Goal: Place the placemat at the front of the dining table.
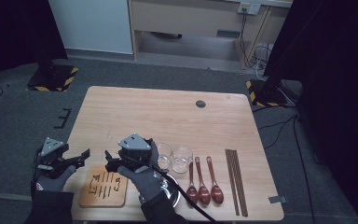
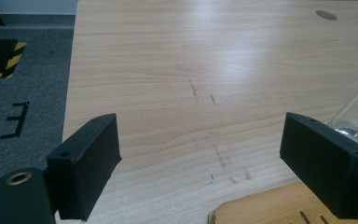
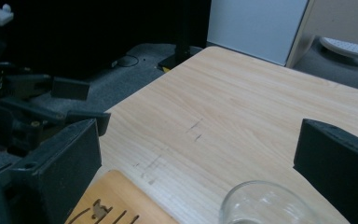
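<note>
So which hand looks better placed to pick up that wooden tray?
Probably the left. Its gripper hangs open just beside the tray's left edge, while the right gripper, also open, hovers above the tray, nearer the glasses.

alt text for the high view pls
Two gloved hands hold the open left gripper and right gripper over a wooden tray at a table's near edge. Beside them: two glasses, three spoons, chopsticks.

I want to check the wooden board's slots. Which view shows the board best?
The high view: the whole board lies at the table's near left edge, slots visible. The left gripper view catches just its corner at the bottom; the right gripper view shows one end beside a glass.
</note>
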The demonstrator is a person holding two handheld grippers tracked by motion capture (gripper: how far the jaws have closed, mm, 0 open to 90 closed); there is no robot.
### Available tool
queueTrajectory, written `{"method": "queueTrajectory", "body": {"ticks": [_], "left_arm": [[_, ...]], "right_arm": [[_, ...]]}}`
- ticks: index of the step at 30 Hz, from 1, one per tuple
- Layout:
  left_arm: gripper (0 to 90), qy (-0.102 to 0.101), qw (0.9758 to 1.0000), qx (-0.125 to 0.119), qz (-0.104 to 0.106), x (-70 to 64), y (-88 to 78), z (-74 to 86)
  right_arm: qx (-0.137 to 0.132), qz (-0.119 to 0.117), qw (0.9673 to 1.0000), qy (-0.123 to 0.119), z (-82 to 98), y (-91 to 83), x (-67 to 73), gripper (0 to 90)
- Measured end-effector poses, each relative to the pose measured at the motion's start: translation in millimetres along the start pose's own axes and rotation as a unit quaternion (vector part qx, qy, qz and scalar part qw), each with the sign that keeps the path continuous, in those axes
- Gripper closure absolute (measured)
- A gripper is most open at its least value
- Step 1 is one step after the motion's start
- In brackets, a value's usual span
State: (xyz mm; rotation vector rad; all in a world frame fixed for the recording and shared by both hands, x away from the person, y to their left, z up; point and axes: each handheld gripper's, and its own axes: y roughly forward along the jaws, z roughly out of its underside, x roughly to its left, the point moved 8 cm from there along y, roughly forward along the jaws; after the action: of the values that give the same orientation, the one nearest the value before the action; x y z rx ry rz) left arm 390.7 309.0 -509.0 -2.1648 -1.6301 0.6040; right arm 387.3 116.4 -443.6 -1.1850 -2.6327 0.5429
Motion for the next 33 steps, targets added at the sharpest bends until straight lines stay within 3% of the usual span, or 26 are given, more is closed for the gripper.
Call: {"method": "queueTrajectory", "body": {"ticks": [18,33], "left_arm": [[10.7,0.013,0.9999,0.002,0.004,-4.5,-0.4,1.6],[10.3,0.031,0.9987,0.038,0.014,-21.0,14.5,20.4]], "right_arm": [[0.037,-0.036,0.9987,0.004,43.3,19.6,41.4,0.5],[0.087,-0.047,0.9951,-0.002,82.1,30.8,55.9,0.6]]}}
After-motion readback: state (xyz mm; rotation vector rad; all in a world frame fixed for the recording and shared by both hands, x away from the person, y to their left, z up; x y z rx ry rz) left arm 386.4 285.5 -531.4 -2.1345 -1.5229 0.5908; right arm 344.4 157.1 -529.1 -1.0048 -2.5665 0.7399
